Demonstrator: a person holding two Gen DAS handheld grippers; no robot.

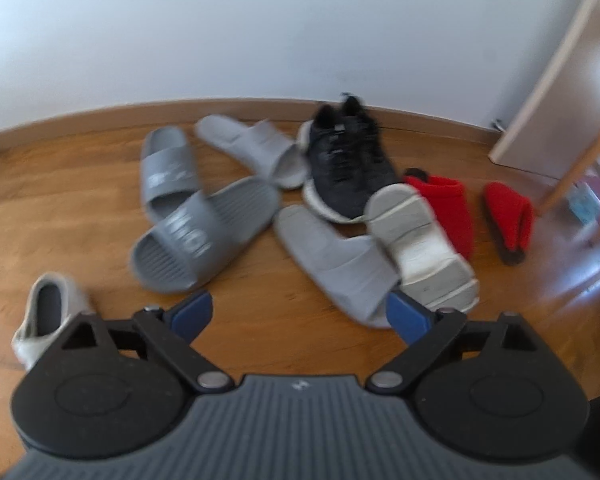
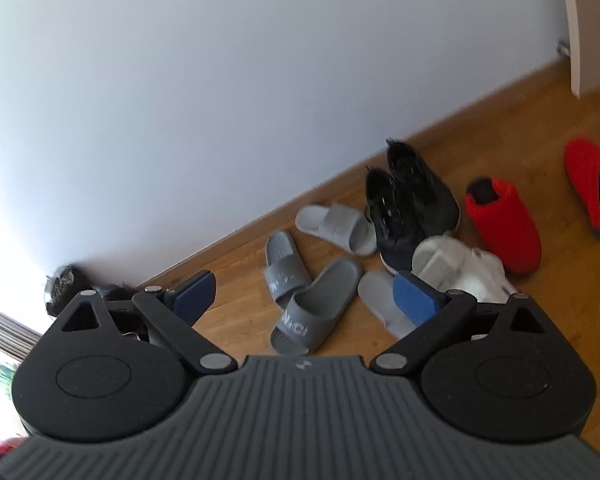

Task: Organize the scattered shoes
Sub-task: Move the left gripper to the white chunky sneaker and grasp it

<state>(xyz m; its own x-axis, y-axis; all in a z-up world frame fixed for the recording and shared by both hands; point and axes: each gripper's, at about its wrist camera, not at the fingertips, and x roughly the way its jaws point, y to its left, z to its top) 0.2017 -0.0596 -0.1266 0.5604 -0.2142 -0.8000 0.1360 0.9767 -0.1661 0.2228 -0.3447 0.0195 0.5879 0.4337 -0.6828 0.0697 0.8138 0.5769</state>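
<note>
Shoes lie in a messy pile on the wood floor (image 1: 80, 208) by the wall: gray slides (image 1: 204, 236), black sneakers (image 1: 348, 164), red slippers (image 2: 504, 228). Left gripper (image 1: 300, 312) and right gripper (image 2: 304, 294) are both spread wide, holding nothing.

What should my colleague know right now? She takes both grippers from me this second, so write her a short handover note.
Left gripper: open, empty, above the floor.
Right gripper: open, empty.
Shoes lie scattered by the wall: two dark grey slides, one overlapping the other; two light grey slides, apart; black sneakers; a white sneaker sole-up; two red slippers, apart; another white shoe at near left.
Done: nothing paired yet.
Left: pair and line up all of them.
</note>
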